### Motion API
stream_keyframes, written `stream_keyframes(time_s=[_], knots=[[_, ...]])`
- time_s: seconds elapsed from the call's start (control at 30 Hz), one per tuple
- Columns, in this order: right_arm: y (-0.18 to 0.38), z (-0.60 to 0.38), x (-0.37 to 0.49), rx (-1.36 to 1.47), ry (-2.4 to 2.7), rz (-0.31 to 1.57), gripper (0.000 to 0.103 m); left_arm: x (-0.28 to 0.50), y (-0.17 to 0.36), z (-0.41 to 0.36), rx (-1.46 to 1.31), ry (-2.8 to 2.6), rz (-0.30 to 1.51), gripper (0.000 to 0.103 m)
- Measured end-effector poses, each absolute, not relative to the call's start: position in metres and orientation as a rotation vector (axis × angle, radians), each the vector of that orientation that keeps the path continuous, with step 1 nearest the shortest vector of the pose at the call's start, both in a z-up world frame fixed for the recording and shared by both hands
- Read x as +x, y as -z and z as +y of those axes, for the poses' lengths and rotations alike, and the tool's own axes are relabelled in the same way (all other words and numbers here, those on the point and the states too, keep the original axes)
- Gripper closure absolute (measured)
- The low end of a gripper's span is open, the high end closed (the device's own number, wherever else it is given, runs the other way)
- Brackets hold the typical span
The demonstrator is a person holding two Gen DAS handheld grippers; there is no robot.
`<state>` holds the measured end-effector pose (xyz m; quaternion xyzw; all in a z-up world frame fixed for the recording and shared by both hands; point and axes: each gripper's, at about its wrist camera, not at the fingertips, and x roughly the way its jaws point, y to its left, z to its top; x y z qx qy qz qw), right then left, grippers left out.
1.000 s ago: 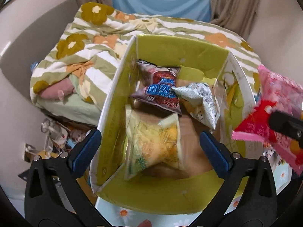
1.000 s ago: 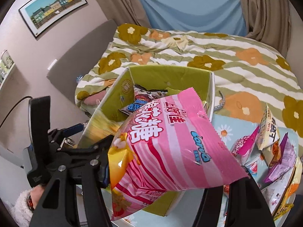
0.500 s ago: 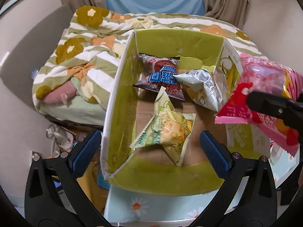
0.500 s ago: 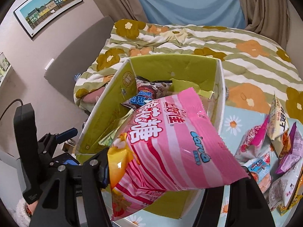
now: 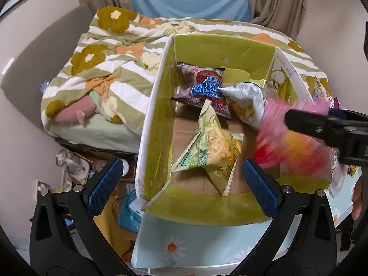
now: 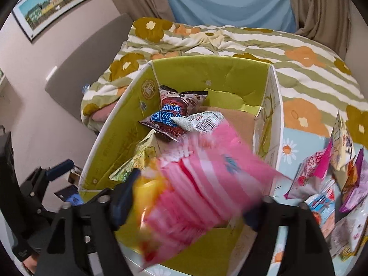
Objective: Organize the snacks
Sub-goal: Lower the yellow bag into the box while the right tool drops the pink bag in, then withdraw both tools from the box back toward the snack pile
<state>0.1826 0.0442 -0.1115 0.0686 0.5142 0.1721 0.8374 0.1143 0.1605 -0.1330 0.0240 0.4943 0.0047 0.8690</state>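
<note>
1. Left gripper (image 5: 182, 184): its fingers are spread wide, the blue pads (image 5: 103, 184) far apart with nothing between them. It points forward and down.
2. Right gripper (image 6: 188, 207): its fingers are also spread wide. A bag (image 6: 207, 179) sits between them, blurred while the fingers look sharp.
3. In the left wrist view the right gripper reaches in from the right edge, level and higher than the left pads.
4. A sliver of the right hand (image 5: 357, 197) shows below it.

Pink-striped bag (image 6: 202, 184), green-lined box (image 6: 207, 73)
</note>
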Motion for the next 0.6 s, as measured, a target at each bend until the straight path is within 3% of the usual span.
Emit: stream_keyframes(time_s=[0.07, 0.6], knots=[[0.112, 0.040, 0.179, 0.178, -0.353, 1.068, 0.000, 0.113, 0.135, 0.163, 0.046, -0.009, 1.037, 0.000], [0.076, 0.024, 0.144, 0.161, -0.320, 0.966, 0.000, 0.105, 0.103, 0.154, 0.034, 0.022, 0.973, 0.000]])
